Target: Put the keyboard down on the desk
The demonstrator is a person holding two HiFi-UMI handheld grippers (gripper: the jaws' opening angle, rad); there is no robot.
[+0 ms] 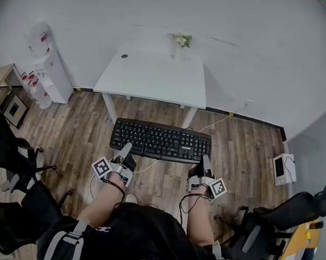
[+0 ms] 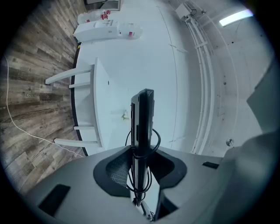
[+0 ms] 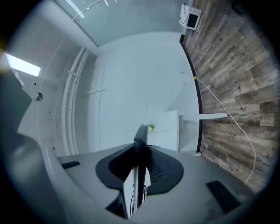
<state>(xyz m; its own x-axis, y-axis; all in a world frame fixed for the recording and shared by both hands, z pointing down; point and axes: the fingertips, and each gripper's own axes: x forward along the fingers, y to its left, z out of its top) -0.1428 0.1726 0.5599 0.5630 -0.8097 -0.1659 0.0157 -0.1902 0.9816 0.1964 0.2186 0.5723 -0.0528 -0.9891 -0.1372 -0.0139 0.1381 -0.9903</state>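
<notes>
Currently, left claw (image 1: pixel 127 148) clamped on the near left edge of the black keyboard (image 1: pixel 160 140), keyboard held level in the air above the wood floor (image 1: pixel 72 123), short of the white table (image 1: pixel 149 73), right claw (image 1: pixel 204 159) clamped on its near right edge.

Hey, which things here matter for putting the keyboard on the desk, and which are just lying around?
Job: keyboard, held by left gripper and right gripper; desk.
Lying about: flower vase on the desk, water dispenser, office chairs, white screen unit by the wall.
</notes>
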